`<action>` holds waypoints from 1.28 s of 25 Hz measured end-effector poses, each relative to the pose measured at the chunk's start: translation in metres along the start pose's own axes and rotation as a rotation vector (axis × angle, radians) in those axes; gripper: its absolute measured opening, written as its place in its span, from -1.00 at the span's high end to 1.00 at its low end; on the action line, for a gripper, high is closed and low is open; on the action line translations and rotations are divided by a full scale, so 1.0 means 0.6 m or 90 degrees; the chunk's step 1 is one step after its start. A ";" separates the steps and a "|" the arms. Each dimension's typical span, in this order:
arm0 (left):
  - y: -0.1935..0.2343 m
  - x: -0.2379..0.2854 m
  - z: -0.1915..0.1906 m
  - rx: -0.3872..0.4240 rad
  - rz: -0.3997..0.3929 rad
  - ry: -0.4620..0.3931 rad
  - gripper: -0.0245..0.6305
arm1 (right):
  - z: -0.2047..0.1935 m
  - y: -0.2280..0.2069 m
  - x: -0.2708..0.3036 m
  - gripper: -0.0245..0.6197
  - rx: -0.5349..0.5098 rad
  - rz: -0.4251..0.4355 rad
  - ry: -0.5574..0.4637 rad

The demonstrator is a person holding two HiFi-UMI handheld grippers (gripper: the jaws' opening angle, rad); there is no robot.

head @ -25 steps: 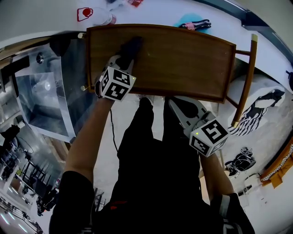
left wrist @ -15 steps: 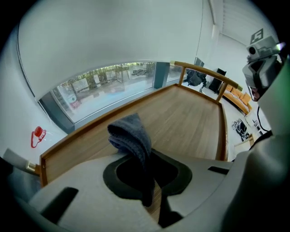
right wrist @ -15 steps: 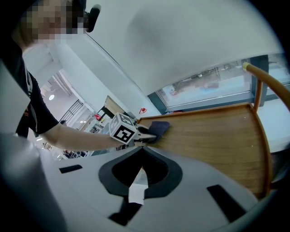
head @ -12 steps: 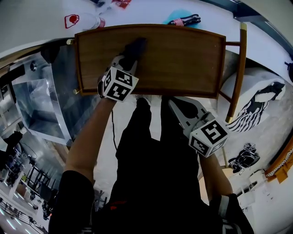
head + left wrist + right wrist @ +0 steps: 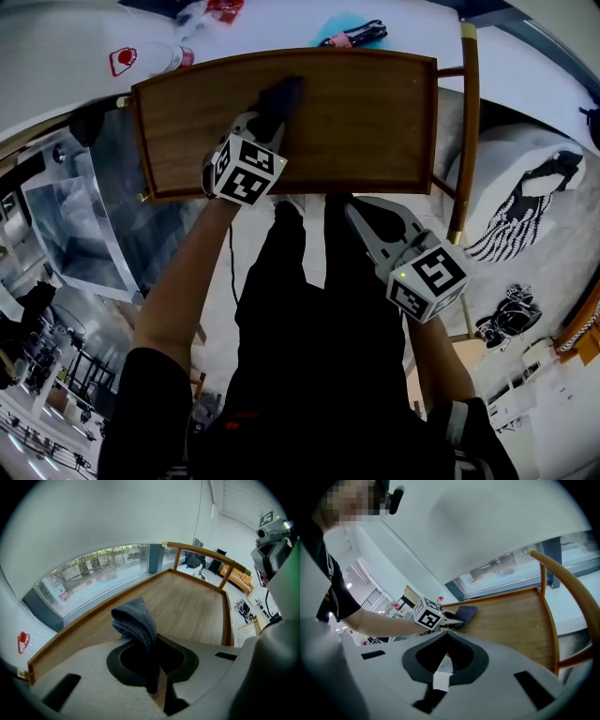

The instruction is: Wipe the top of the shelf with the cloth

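1. Cloth (image 5: 278, 97): dark blue-grey, bunched into soft folds; rests on the shelf top about midway along its length, toward the far edge; near end pinched between the jaws of the left gripper (image 5: 264, 120).
2. Shelf top (image 5: 370, 127): brown wood, rectangular, flat, bordered by a low raised rim.

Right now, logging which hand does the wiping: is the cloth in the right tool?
No, the cloth is clamped in the left tool, bunched on the shelf top.
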State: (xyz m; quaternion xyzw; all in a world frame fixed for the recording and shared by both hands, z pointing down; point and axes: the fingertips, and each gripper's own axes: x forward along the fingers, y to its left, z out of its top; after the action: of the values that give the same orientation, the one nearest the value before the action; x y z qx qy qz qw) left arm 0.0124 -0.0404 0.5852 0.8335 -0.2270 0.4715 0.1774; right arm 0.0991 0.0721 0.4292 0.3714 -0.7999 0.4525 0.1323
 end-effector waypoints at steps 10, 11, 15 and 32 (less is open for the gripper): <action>-0.069 0.045 0.066 0.037 -0.036 -0.003 0.76 | -0.001 -0.052 -0.063 0.91 0.022 -0.030 -0.029; -0.076 0.050 0.073 0.041 -0.040 -0.003 0.76 | 0.001 -0.056 -0.069 0.91 0.022 -0.031 -0.032; -0.101 0.065 0.099 0.055 -0.050 -0.006 0.76 | 0.001 -0.072 -0.093 0.91 0.026 -0.038 -0.046; -0.206 0.117 0.176 0.094 -0.106 -0.022 0.76 | -0.027 -0.117 -0.160 0.91 0.066 -0.073 -0.078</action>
State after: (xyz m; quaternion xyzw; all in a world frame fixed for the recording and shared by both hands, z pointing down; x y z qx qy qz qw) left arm 0.1860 -0.0059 0.5839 0.8683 -0.1244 0.4561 0.1501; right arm 0.2135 0.1090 0.4298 0.4500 -0.7593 0.4615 0.0891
